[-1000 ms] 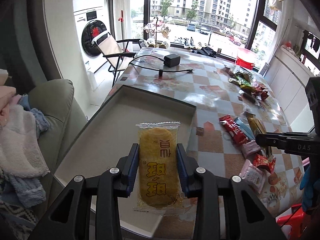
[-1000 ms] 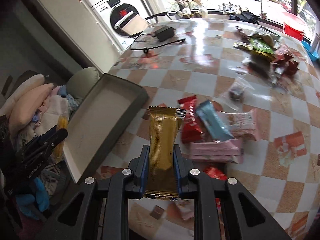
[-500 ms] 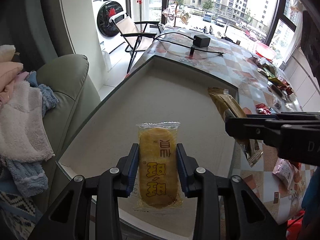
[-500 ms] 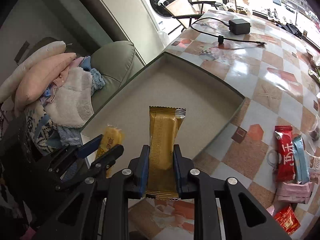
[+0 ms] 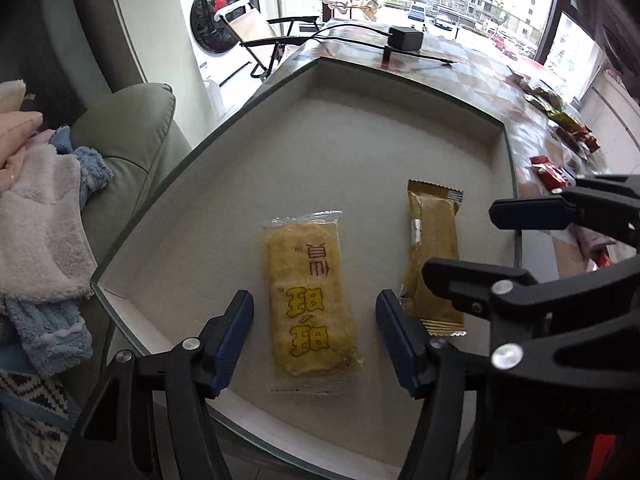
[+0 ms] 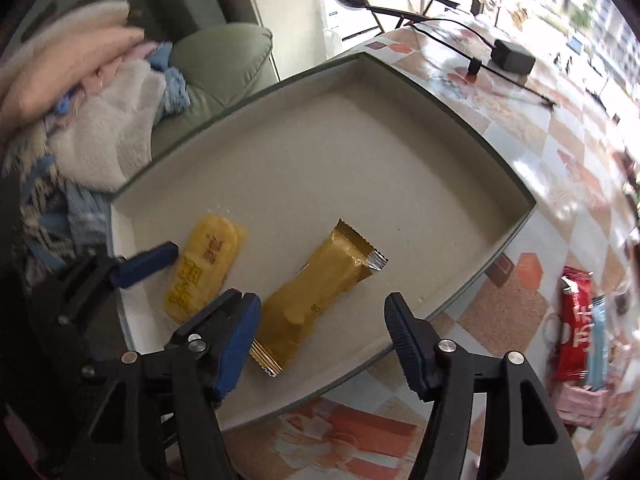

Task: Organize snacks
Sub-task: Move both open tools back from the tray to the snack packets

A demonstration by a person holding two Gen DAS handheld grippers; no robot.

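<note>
A yellow rice-cracker packet [image 5: 310, 296] lies flat on the floor of the shallow grey box [image 5: 320, 128], between the spread fingers of my open left gripper [image 5: 314, 332]. A gold wafer packet [image 5: 430, 256] lies beside it to the right. In the right wrist view the gold packet [image 6: 316, 292] lies free in the box [image 6: 360, 152] just ahead of my open right gripper [image 6: 322, 336], with the yellow packet [image 6: 204, 268] to its left. The right gripper [image 5: 500, 248] also shows at the right of the left wrist view. Both grippers are empty.
More snack packets lie on the checkered table to the right: a red one [image 6: 574, 320] beside a blue one [image 6: 596, 340], others farther back [image 5: 568, 124]. A black charger with cable [image 5: 405, 38] sits behind the box. A green sofa with blankets [image 5: 44, 208] stands left.
Both grippers have opened and let go of their packets, which now lie side by side on the box floor. Both grippers came lower over the near end of the box.
</note>
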